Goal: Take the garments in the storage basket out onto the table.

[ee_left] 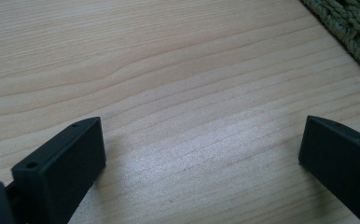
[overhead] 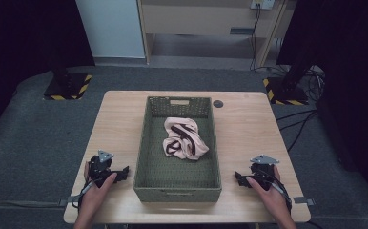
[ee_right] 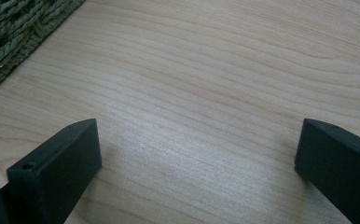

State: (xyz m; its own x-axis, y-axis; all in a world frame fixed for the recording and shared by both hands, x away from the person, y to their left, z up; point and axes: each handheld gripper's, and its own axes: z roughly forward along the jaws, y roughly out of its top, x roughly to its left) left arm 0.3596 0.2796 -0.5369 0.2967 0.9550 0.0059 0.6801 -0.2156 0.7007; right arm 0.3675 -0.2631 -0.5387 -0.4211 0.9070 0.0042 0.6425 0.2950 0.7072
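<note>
A green woven basket point(overhead: 146, 143) stands in the middle of the light wooden table point(overhead: 249, 129). Inside it lies a crumpled pink cloth with dark stripes point(overhead: 184, 138), toward the far half. My left gripper point(overhead: 123, 171) rests on the table just left of the basket's near corner, held by a hand. Its jaws stand wide apart over bare wood in the left gripper view point(ee_left: 201, 144). On the basket's other side my right gripper point(overhead: 239, 179) rests low on the table, its jaws equally wide with nothing between them point(ee_right: 197, 144).
A small dark round disc point(overhead: 218, 103) lies on the table beyond the basket's far right corner. The basket's woven wall point(ee_left: 350, 23) sits close to the left gripper, and its woven wall point(ee_right: 15, 37) is also near the right one. Stands and cables are on the floor behind.
</note>
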